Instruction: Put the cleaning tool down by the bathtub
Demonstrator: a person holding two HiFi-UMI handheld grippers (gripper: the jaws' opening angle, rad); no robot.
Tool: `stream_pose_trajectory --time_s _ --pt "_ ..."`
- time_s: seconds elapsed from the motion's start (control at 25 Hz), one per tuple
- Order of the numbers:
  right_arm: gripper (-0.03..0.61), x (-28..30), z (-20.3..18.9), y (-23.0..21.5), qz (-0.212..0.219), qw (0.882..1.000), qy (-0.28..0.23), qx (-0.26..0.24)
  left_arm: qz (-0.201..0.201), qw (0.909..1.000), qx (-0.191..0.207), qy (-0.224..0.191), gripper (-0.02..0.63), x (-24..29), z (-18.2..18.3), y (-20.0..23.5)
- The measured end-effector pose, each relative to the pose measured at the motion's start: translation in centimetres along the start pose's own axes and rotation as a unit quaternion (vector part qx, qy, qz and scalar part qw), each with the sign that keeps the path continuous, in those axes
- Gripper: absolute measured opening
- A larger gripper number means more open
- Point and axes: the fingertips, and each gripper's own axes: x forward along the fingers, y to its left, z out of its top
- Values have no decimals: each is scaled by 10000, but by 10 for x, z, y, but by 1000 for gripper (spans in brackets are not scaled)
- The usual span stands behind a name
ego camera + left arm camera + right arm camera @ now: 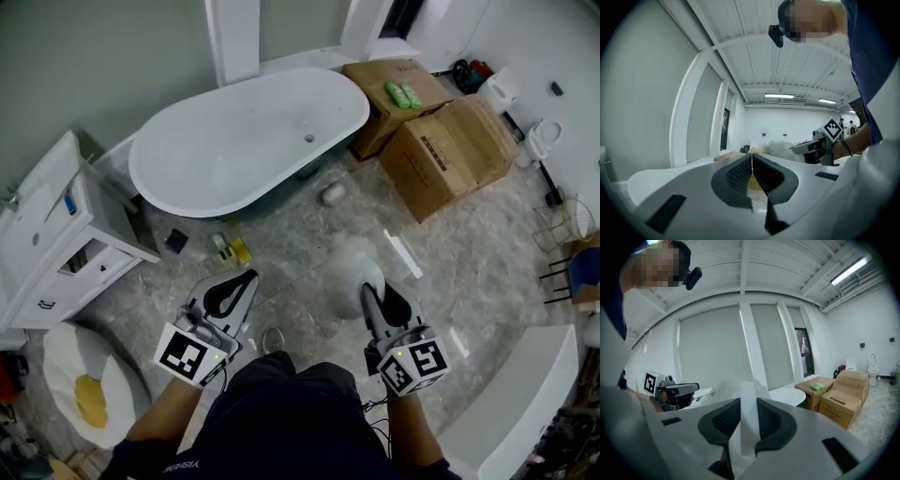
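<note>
A white oval bathtub (248, 141) stands on the marble floor at the back. The cleaning tool is a fluffy white duster (354, 262) with a flat white handle (747, 413). My right gripper (375, 295) is shut on that handle, and the fluffy head (726, 387) sticks out past the jaws, held above the floor in front of the tub. My left gripper (234, 281) hovers to the left at about the same height, shut (752, 161) with nothing between its pads. From the left gripper view the right gripper (811, 147) and the duster's fluff (780, 146) show off to the right.
Two cardboard boxes (450, 155) stand right of the tub, the rear one with green packs (405, 94) on top. A white cabinet (56, 234) stands at left. A black box (176, 241), a yellow bottle (234, 249) and a white roll (332, 194) lie by the tub.
</note>
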Motion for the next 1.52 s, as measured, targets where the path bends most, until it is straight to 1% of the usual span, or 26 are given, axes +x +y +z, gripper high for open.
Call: stream_pose_trajectory --time_s 0.52,0.76,1.12,1.52 --pt "96 46 20 -13 39 10000 -41 -75 173 9998 0 -32 34 16 7 46" --pt "97 67 26 -33 50 10000 -26 -71 206 9998 -4 6 34 37 7 61" --pt "97 117 37 -94 243 9997 -2 -16 385 9991 -24 193 34 100 2 75" --pt "97 192 52 -187 770 9968 214 36 753 9958 -132 504 34 210 0 91"
